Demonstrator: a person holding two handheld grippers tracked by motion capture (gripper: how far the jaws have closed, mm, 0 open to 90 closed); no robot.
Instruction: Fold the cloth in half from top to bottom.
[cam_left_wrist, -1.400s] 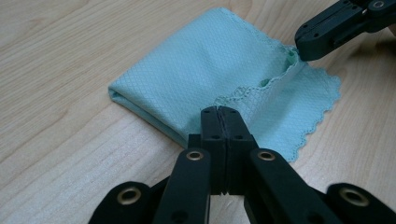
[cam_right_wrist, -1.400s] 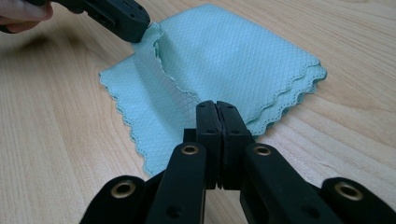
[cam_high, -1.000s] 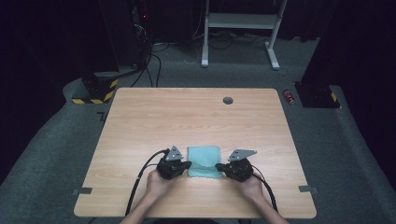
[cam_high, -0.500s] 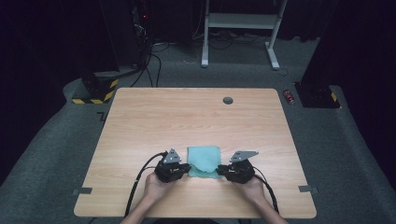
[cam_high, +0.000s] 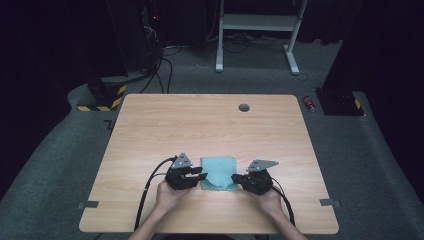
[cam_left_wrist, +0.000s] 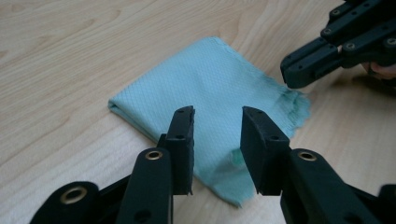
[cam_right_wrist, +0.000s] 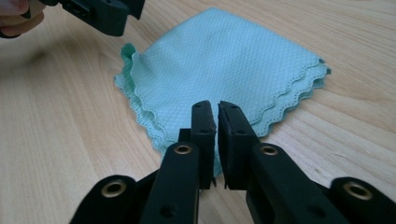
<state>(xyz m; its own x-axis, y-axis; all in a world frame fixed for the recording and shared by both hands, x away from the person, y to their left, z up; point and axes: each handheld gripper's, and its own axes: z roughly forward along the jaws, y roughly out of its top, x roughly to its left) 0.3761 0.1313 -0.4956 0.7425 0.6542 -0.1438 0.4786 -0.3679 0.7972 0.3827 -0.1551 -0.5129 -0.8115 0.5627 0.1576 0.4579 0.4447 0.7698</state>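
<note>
The high view looks forward and down over the whole counter (cam_high: 210, 125) from afar. Each gripper view sits close and low, facing the same folded cloth (cam_left_wrist: 205, 88) from opposite sides.

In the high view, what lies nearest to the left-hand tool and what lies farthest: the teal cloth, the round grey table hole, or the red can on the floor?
1. Teal cloth, right beside the left tool.
2. Round grey hole, far table edge.
3. Red can, floor beyond the table's far right corner.

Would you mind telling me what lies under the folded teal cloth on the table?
The teal cloth lies flat on the wooden table; bare wood shows all around it. Its scalloped edges show stacked layers. Anything between the layers or beneath them is covered and cannot be seen.
</note>
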